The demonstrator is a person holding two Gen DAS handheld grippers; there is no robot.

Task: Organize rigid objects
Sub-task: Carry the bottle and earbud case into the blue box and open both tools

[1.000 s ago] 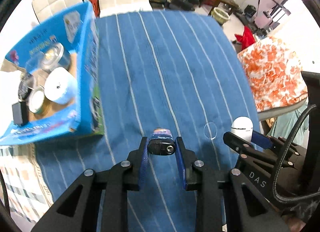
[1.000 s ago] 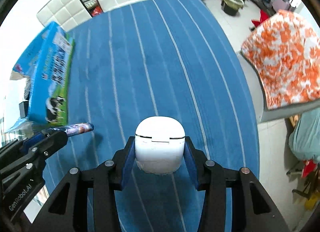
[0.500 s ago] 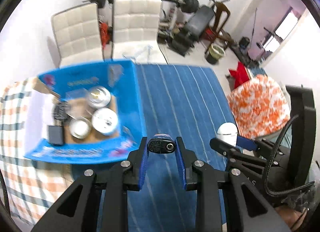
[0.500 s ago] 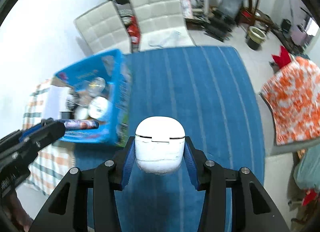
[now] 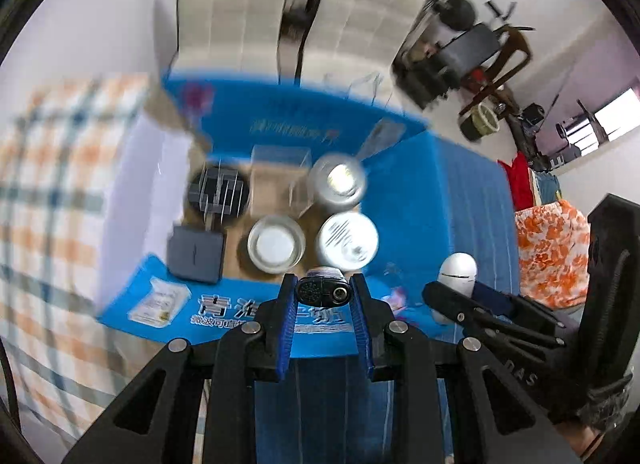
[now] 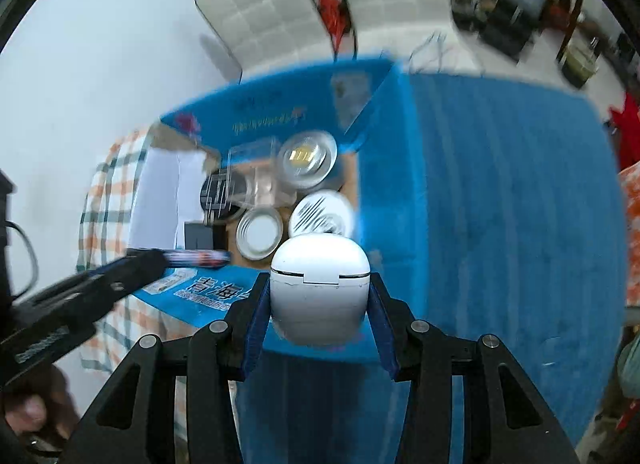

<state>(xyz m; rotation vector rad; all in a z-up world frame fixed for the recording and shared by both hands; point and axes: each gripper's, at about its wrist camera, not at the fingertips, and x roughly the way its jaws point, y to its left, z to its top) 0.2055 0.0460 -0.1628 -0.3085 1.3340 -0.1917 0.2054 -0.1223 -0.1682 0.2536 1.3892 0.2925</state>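
Since the earlier frames both grippers have travelled from the middle of the blue striped cloth [image 6: 500, 192] to a position above the near wall of the open blue cardboard box [image 5: 256, 316], so that its contents now fill both views. The left gripper [image 5: 323, 296] has its blue-padded fingers clamped on a small lighter [image 5: 322, 291], seen end-on as a dark oval with a grille and a metal nozzle; in the right wrist view the same lighter shows a printed, multicoloured barrel. The right gripper [image 6: 319, 296] has its fingers pressed against the sides of a smooth white egg-shaped case [image 6: 319, 284] with a thin lid seam. Both held objects hang above the box's near edge. Inside the box, on its brown cardboard floor: a shiny metal tin [image 5: 337, 184] at the far right, a white round lid with dark stripes [image 5: 347, 242] at the near right, a glass jar with a white bottom [image 5: 276, 244] just beside it, a dark round object under clear plastic ribs [image 5: 218, 194] at the far left, a flat dark grey square block [image 5: 195, 254] at the near left corner, and a clear plastic box [image 5: 280, 160] at the far wall. The box walls carry white Chinese characters, too blurred to read reliably. The box's left side lies over a checked orange-and-blue cloth [image 5: 48, 184]. White quilted chairs [image 5: 256, 12] stand beyond the table's far edge.
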